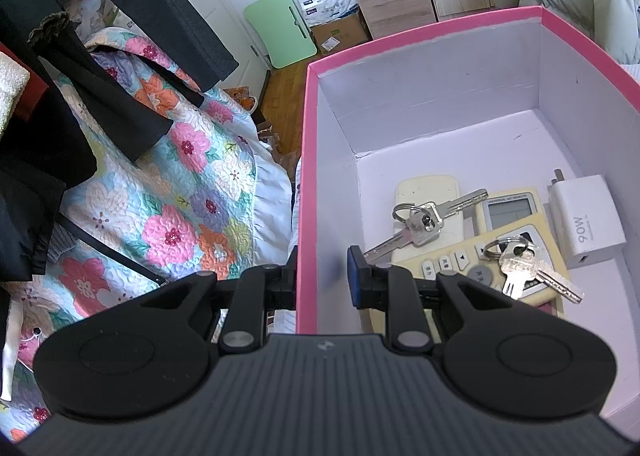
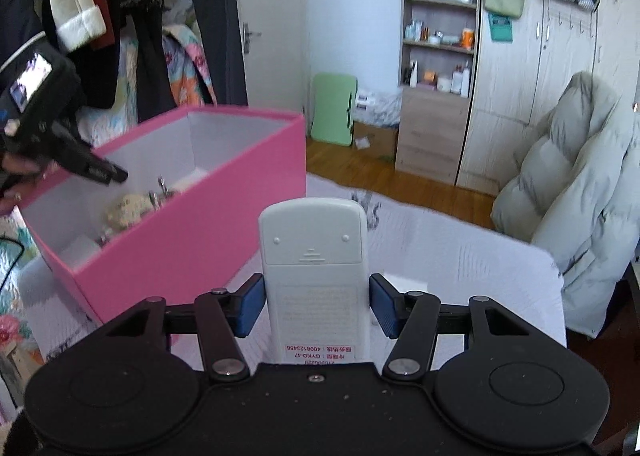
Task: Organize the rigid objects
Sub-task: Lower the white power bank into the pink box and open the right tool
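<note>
- Remote (image 2: pixel 314 276) sits between your right gripper (image 2: pixel 316 306) pads, back side up, long axis pointing away from you; the jaws are closing, with slim gaps on both sides.
- Pink box (image 2: pixel 224 224) lies ahead and left of it.
- Left gripper (image 1: pixel 320 276) clamps narrowly on the box wall.
- Inside: two remotes (image 1: pixel 508 232), two key sets (image 1: pixel 424 220), a charger (image 1: pixel 582 222).

We see soft, even daylight and strong fisheye bending at the edges. The open pink cardboard box (image 2: pixel 192 240) looks motion-blurred in the right wrist view.
</note>
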### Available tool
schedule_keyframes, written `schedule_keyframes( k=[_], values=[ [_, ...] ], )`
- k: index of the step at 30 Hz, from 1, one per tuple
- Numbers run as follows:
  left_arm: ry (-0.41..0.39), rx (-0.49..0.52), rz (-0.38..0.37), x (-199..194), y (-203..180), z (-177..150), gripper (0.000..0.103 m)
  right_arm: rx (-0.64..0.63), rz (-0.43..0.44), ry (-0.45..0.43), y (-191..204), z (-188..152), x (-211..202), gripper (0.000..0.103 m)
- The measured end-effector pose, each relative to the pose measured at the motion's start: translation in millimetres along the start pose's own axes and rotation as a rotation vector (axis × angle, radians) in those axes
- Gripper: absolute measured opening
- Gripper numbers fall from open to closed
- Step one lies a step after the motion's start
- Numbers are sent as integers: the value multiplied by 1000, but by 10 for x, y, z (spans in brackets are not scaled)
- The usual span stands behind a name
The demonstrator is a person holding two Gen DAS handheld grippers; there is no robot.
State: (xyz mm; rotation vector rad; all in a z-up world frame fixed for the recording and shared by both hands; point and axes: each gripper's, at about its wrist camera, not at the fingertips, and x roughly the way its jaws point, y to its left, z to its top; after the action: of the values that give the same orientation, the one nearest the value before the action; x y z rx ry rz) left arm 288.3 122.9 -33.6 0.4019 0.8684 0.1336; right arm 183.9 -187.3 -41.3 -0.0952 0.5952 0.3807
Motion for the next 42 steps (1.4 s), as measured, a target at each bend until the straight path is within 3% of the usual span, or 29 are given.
schedule_keyframes(
  k=[6, 10, 14, 17, 22, 27, 35, 42],
  values=[
    [-1, 0, -1, 0, 2, 0, 21, -11, 26, -115, 60, 365, -121, 62],
    [-1, -5, -3, 1, 2, 1, 21, -61, 136, -199, 174, 802, -113, 62],
    [-2, -16, -3, 3, 1, -7, 19, -195, 268, -210, 423, 1217, 101, 62],
    [-3, -17, -5, 1, 8, -12, 19, -303, 308, -165, 615, 1439, 396, 62],
    [-5, -18, -8, -4, 9, -13, 19, -490, 328, -8, 935, 1595, 1007, 62],
    [-9, -28, -20, -4, 23, -10, 19, -677, 276, 130, 1225, 1553, 1513, 62],
    [-14, -37, -30, -9, 33, -9, 19, -803, 270, 312, 1394, 1596, 2039, 61],
    [-15, -40, -32, -13, 50, -12, 19, -880, 287, 358, 1549, 1587, 2231, 61]
  ],
)
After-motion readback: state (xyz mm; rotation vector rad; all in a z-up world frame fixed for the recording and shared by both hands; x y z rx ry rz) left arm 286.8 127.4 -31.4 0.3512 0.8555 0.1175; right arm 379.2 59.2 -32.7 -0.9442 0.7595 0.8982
